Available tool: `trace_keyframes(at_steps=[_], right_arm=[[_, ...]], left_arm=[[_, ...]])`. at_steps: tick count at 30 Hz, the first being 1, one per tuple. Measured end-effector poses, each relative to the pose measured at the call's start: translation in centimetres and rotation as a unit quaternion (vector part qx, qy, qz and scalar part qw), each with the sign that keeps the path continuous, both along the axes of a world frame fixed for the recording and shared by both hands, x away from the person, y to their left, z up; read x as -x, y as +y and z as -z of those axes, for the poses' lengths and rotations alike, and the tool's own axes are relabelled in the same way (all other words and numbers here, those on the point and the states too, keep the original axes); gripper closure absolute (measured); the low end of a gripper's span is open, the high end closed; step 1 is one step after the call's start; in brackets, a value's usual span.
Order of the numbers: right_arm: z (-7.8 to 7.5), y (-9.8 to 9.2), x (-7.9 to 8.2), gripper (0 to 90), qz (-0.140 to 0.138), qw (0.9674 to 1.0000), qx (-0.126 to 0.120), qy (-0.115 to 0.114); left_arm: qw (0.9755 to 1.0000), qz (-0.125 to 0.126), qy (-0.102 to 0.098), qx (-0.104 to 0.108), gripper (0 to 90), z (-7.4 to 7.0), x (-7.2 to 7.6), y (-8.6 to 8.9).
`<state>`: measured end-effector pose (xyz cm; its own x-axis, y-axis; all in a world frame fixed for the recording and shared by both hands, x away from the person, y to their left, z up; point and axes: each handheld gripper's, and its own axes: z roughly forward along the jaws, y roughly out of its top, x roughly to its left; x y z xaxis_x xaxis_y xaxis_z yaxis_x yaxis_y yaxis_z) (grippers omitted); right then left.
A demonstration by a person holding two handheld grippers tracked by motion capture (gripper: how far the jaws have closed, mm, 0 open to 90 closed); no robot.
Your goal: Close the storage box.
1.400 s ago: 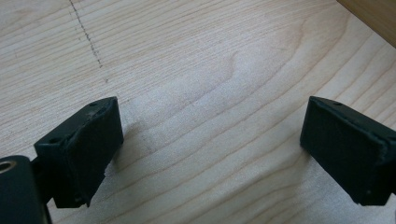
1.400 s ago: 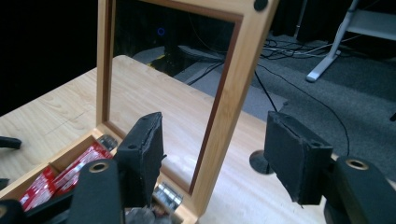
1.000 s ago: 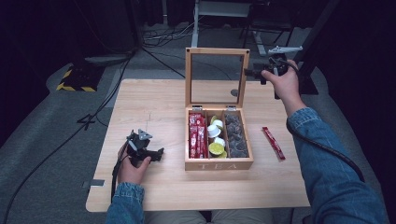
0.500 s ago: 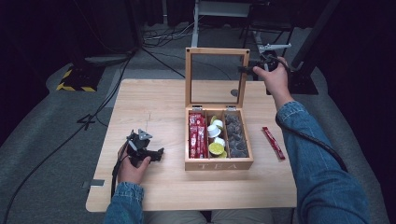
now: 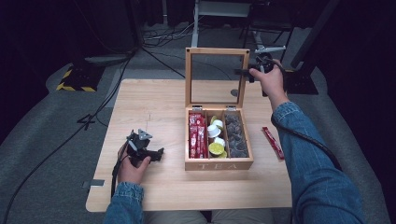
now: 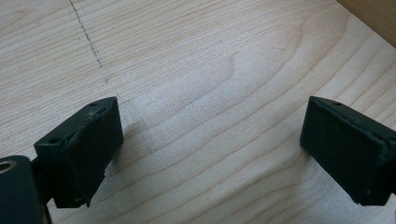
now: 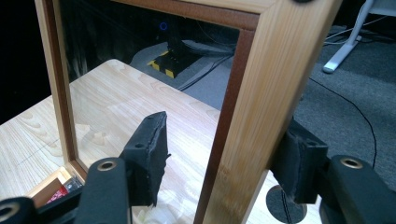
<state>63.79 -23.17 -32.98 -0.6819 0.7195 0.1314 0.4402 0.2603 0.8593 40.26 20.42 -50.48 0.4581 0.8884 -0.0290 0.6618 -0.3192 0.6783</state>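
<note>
While the lid (image 5: 216, 77) of the wooden tea box (image 5: 218, 164) stands upright on its hinges at the back of the box, its right frame post (image 7: 261, 112) is straddled by the right tool (image 5: 246, 73), as seen in the right gripper view. One pad (image 7: 299, 163) appears to rest against the outer face of the post, whereas the other is held apart from the inner face, so the lid is not yet clamped; the jaws have just been closing around it. Closing the box is judged to be the work in hand, and it is barely begun: the post has been reached, but the grip remains to be completed and the lid has yet to be swung down. Inside the box, red sachets (image 5: 197, 136), small round capsules (image 5: 216, 140) and dark pods (image 5: 236, 136) are sorted into three compartments. One red sachet (image 5: 272, 143) is left lying on the surface (image 5: 154, 107) just right of the box. Well apart, at the near left, the left tool (image 5: 158, 154) is rested low over bare wood, released and holding nothing
</note>
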Motion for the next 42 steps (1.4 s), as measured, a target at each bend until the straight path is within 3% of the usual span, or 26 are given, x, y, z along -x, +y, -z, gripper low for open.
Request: trace_keyframes(at_steps=[13, 30, 42], right_arm=[[-0.7, -0.4, 1.5, 41.0, -0.006, 0.9998, -0.016, -0.009], [-2.7, -1.3, 6.3, 43.9, -0.049, 0.9986, -0.003, -0.019], [-4.3, -2.1, 8.9, 44.4, -0.061, 0.9978, -0.003, -0.025]], left_arm=[[1.0, 0.0, 0.001, -0.001, 6.2, 0.0, 0.0, 0.0], [1.0, 0.0, 0.001, -0.001, 6.2, 0.0, 0.0, 0.0], [1.0, -0.001, 0.001, -0.001, 6.3, 0.0, 0.0, 0.0]])
